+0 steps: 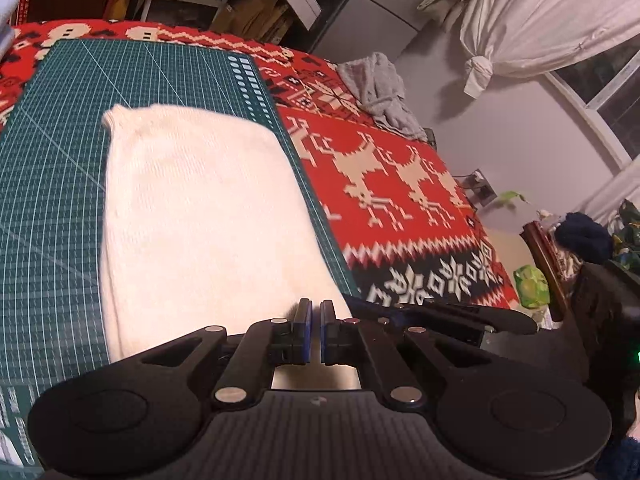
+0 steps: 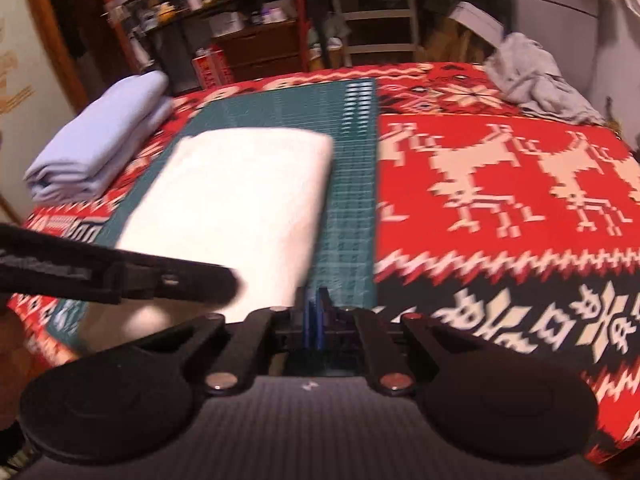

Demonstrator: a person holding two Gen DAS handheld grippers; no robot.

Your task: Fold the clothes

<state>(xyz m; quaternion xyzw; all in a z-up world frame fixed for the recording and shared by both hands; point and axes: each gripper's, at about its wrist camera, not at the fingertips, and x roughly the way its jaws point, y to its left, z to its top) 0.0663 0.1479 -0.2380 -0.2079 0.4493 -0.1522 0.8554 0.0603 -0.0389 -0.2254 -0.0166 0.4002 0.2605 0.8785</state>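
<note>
A cream knit garment lies folded into a long rectangle on a green cutting mat. My left gripper is shut, and its blue pads nearly meet over the garment's near right corner. No cloth is lifted. In the right wrist view the same garment rests on the mat. My right gripper is shut with nothing between its pads. It sits over the mat's near edge, just right of the garment. The left tool's black frame crosses the garment's near left part.
A red patterned blanket covers the table under the mat. A folded pale blue cloth sits at the mat's left, and a crumpled grey garment lies at the far right corner. Cluttered shelves stand behind the table.
</note>
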